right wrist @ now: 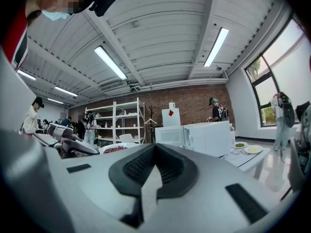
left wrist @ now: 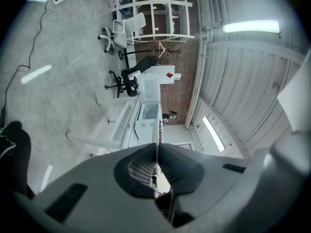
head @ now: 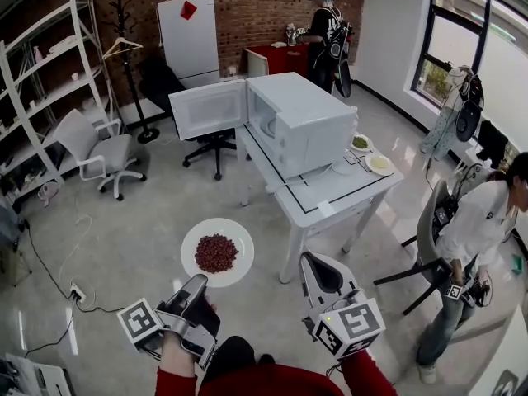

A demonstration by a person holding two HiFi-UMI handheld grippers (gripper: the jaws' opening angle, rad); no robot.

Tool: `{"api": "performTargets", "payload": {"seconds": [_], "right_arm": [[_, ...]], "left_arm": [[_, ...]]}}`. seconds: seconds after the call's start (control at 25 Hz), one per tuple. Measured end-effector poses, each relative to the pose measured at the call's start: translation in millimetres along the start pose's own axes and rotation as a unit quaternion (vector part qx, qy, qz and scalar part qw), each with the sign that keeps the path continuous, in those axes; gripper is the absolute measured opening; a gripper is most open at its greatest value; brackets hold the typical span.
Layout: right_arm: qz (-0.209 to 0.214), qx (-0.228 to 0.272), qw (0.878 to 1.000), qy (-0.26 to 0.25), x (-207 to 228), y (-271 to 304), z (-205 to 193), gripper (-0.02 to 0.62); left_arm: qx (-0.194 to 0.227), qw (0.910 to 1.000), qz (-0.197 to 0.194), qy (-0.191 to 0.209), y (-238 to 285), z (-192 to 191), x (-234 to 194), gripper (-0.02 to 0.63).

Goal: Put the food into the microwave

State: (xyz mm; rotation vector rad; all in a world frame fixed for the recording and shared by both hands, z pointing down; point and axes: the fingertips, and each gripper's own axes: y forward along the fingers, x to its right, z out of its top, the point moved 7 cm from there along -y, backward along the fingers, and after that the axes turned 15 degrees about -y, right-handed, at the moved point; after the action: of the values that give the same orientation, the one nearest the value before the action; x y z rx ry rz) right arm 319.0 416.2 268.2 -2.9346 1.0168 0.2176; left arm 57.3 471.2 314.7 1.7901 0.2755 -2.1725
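A white plate [head: 217, 252] heaped with red food [head: 216, 253] hangs over the floor, held level by its near rim. My left gripper [head: 200, 284] is shut on that rim; in the left gripper view the plate [left wrist: 156, 140] shows edge-on as a thin line between the pads, with my left gripper [left wrist: 156, 166] clamped on it. My right gripper [head: 312, 264] is shut and empty, to the right of the plate. Its own view shows the right gripper [right wrist: 154, 171] closed on nothing. The white microwave [head: 304, 122] stands on a white table [head: 330, 200], its door [head: 208, 108] swung open to the left.
Two small plates [head: 360, 143] [head: 379, 163] with food sit on the table right of the microwave. A grey chair [head: 99, 151] and a black chair [head: 210, 143] stand nearby. A person [head: 478, 229] stands at the right, another [head: 326, 31] at the back. A cable and power strip [head: 78, 291] lie on the floor at left.
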Motion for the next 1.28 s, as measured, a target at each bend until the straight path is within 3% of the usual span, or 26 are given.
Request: {"api": "performTargets", "payload": {"seconds": [0.6,1.28], "right_arm": [[-0.001,-0.008,1.0,0.012,13,44,-6,0.014],[-0.013,-0.044,0.999,0.014,18,203,1,0.014]], "left_arm": [[-0.001,1.0,-0.004,0.002,39,30,9,0.021],[-0.043,0.9987,0.021,-0.015,142,156,33,0.021]]}}
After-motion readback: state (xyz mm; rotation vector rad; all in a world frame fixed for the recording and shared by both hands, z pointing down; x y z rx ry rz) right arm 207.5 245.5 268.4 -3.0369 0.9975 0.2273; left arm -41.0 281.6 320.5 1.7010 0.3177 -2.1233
